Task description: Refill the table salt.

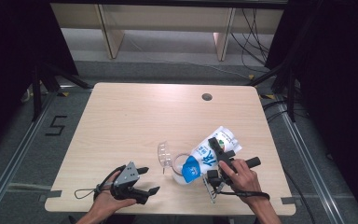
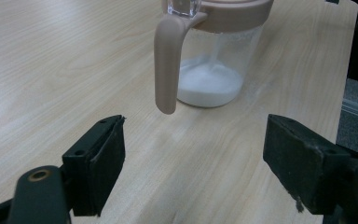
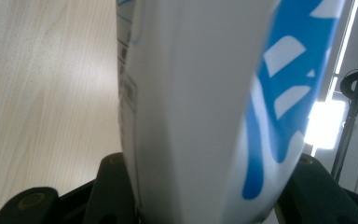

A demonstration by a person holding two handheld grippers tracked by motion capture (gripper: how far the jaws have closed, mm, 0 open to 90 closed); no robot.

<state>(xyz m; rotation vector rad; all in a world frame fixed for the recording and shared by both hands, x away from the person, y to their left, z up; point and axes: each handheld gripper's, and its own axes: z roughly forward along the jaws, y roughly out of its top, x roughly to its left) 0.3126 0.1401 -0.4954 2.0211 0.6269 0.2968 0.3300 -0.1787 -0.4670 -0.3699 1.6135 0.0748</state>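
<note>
A white and blue bag (image 1: pixel 210 155) hangs tilted, its lower end over the mouth of a clear jug (image 1: pixel 179 164). My right gripper (image 1: pixel 220 161) is shut on the bag's middle. In the right gripper view the bag (image 3: pixel 191 107) stands between the two black jaws of my right gripper (image 3: pixel 200 196). The jug (image 2: pixel 214 70) has a pink rim and a pink handle (image 2: pixel 165 65), and white powder (image 2: pixel 209 86) lies in its bottom. Its clear lid flap (image 1: pixel 164 154) stands open to the left. My left gripper (image 1: pixel 149 180) is open and holds nothing, short of the jug, jaws of my left gripper (image 2: pixel 193 158) facing the handle.
The wooden table (image 1: pixel 135 116) has a round cable hole (image 1: pixel 207 97) at the far right. Metal rails run along the floor on both sides. Wooden furniture legs and cables stand beyond the far edge.
</note>
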